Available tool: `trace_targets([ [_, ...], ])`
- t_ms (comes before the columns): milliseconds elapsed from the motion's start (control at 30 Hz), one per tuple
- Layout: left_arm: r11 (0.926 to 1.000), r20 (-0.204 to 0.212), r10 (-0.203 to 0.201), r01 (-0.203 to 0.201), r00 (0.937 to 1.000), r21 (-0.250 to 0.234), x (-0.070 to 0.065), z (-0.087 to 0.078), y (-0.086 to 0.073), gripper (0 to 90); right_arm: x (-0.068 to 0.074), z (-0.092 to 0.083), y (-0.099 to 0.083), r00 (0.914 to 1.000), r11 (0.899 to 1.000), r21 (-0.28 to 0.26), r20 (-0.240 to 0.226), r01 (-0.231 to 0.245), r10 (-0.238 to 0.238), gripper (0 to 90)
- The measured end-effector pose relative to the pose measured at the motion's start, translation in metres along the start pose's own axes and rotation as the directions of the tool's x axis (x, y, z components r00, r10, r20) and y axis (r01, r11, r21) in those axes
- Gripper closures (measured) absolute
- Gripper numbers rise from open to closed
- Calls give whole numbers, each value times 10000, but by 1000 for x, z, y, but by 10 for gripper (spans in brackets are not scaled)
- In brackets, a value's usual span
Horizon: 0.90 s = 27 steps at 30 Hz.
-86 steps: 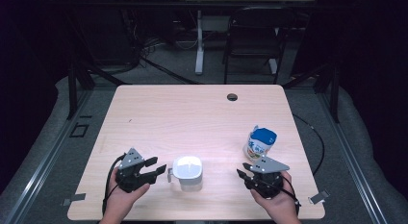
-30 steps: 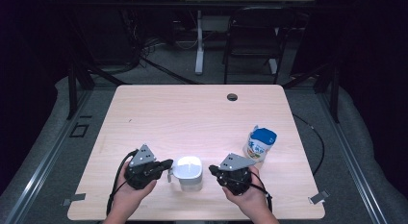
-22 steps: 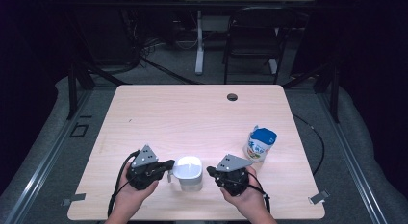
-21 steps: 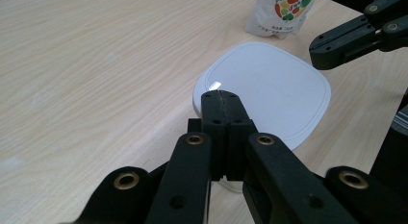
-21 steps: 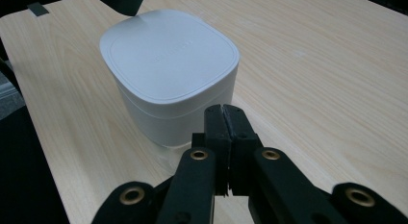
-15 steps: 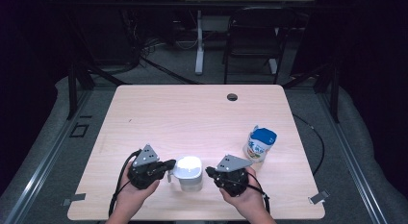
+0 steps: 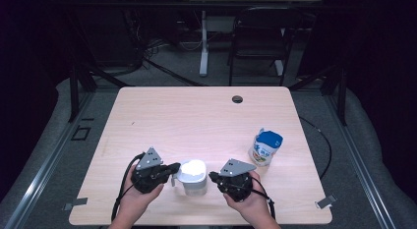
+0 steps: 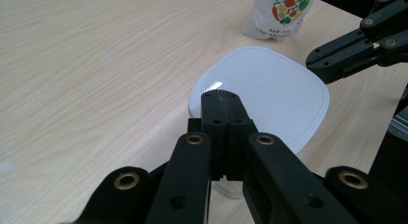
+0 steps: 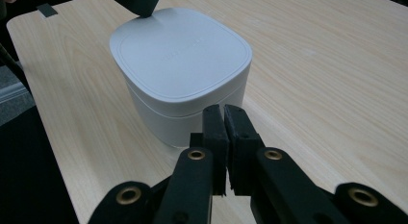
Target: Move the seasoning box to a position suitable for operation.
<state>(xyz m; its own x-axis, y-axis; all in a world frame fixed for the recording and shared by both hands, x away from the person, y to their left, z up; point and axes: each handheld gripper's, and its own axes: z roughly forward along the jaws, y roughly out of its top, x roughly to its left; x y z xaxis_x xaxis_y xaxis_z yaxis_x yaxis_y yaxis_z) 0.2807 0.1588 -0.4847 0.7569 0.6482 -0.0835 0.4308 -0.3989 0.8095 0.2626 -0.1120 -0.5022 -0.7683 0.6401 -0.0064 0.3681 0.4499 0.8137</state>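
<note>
- Since the earliest frame, both grippers have moved inward to flank the white square lidded plastic container (image 7: 193, 176) (near the front edge of the pale wooden table (image 7: 196, 116)).
- Left gripper (image 8: 224, 96) has its jaws pressed together, holding nothing, its tip over the lid's edge.
- Right gripper (image 9: 224, 111) is likewise closed and empty, just beside the container's wall.
- Blue-and-white pouch (image 7: 265, 146) stands farther right.

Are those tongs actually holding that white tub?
No. Both tongs, left and right, are shut with nothing between them, flanking the white tub.

White lidded box (image 7: 193, 176) sits between left claw (image 7: 173, 169) and right claw (image 7: 212, 177), both closed.
</note>
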Motion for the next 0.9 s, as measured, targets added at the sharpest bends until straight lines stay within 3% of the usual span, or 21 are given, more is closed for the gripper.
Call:
trace_targets([
  [900, 9999, 142, -142, 143, 9998, -60, 2, 0, -1, 900, 6, 6, -1, 9991, 9993, 166, -281, 330, -325, 900],
])
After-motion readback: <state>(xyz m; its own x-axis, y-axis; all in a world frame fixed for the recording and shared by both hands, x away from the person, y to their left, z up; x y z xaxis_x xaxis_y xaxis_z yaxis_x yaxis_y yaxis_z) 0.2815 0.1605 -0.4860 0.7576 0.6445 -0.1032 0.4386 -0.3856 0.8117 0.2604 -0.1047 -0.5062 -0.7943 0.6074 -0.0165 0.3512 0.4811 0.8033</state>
